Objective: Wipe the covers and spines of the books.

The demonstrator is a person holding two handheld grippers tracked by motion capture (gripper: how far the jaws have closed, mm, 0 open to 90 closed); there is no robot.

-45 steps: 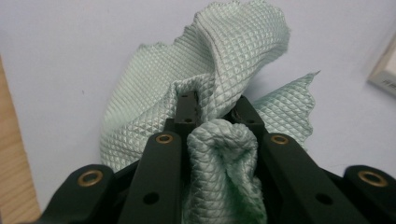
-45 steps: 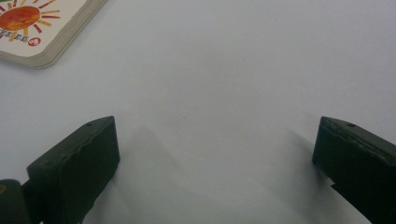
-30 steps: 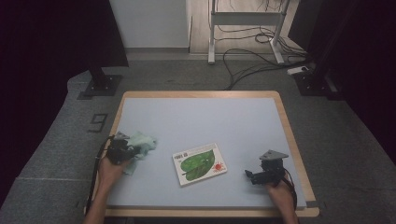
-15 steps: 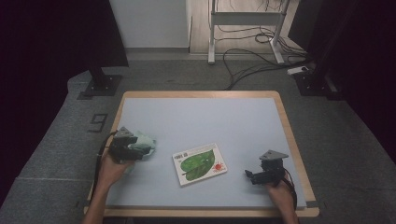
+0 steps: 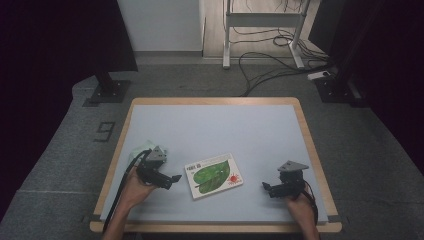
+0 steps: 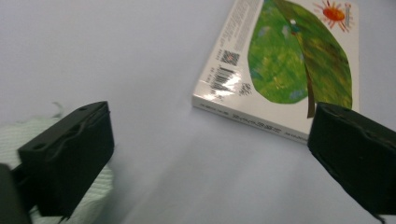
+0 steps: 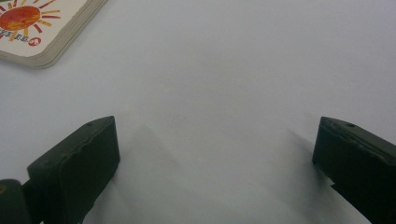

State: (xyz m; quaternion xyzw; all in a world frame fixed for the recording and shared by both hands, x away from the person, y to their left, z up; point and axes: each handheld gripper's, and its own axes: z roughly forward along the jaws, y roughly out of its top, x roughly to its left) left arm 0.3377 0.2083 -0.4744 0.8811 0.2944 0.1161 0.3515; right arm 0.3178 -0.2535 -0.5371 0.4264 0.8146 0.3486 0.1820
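Left gripper point(image 5: 172, 178) near the desk's point(image 5: 215, 125) left edge, fingers just spread wide, nothing between. Green cloth point(image 5: 141, 148) behind it. Book point(image 5: 214, 175) near the front edge. Right gripper point(image 5: 266, 187) spread, empty.

This looks like a lab or recording studio set up for filming tabletop work, not a home. A wooden-edged table with a pale grey-blue top point(image 5: 215, 130) stands alone on a grey carpeted floor point(image 5: 380, 165), with black curtains point(image 5: 55, 45) hanging at both sides. A large dark numeral 9 point(image 5: 104, 132) is marked on the floor just beside the table's left edge. Flat black stand bases point(image 5: 107, 92) sit on the floor at the far corners, a white metal frame point(image 5: 262, 22) stands against the back wall, and loose black cables point(image 5: 272, 67) trail across the floor to a white power strip point(image 5: 319, 75).
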